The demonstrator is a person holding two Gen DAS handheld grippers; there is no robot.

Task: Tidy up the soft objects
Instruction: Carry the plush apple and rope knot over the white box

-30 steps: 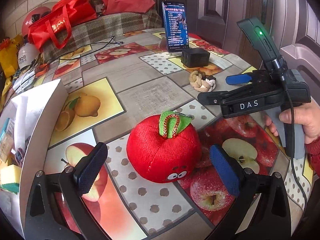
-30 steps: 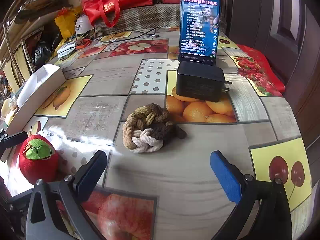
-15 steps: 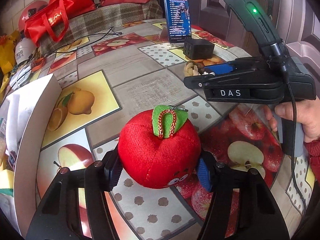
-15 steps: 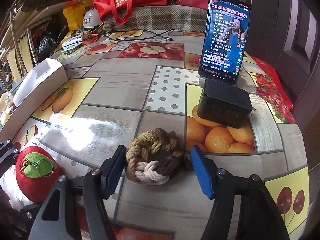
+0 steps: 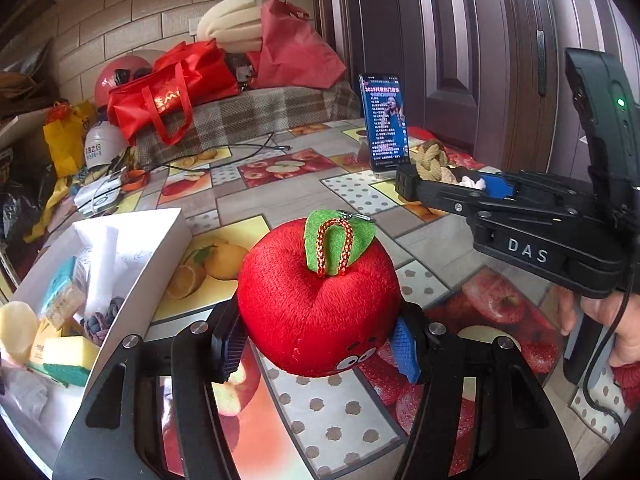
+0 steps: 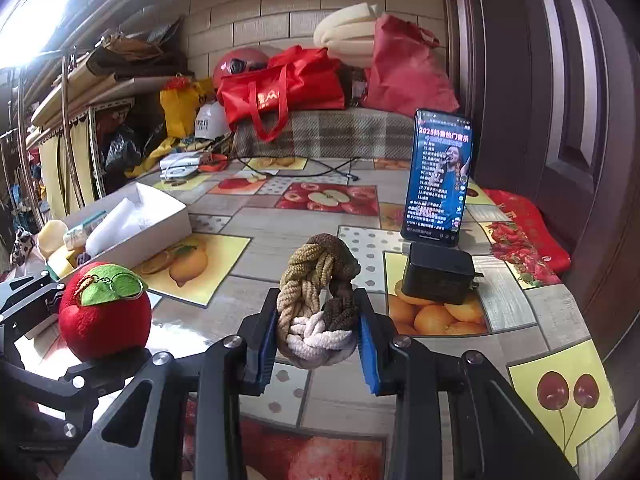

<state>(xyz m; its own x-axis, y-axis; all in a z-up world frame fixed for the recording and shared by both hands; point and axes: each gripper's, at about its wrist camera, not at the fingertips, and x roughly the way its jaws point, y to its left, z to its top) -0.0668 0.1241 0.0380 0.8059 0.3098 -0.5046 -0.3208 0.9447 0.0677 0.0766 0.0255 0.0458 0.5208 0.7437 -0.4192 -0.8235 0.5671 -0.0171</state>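
A red plush apple (image 5: pixel 316 300) with a green felt leaf sits squeezed between the blue pads of my left gripper (image 5: pixel 316 346), which is shut on it and holds it just above the fruit-print tablecloth. A braided rope knot (image 6: pixel 316 300) in olive, tan, brown and white stands upright between the pads of my right gripper (image 6: pixel 318 340). Those jaws are closing and the pads press on the knot's sides. The left wrist view shows the right gripper (image 5: pixel 448 182) at the right, carrying the knot (image 5: pixel 434 164). The apple (image 6: pixel 104 316) also shows at the left of the right wrist view.
A white box (image 5: pixel 160 236) at the left holds sponges, a white roll and another rope knot. A lit phone (image 6: pixel 438 176) leans upright behind a black charger (image 6: pixel 438 276). Red bags, helmets and cables crowd the table's far end. A hand (image 5: pixel 616 320) grips the right gripper's handle.
Both grippers went from wide open to closed, the left on the apple and the right on the rope knot. Both have since risen and tilted up, so more of the room shows.
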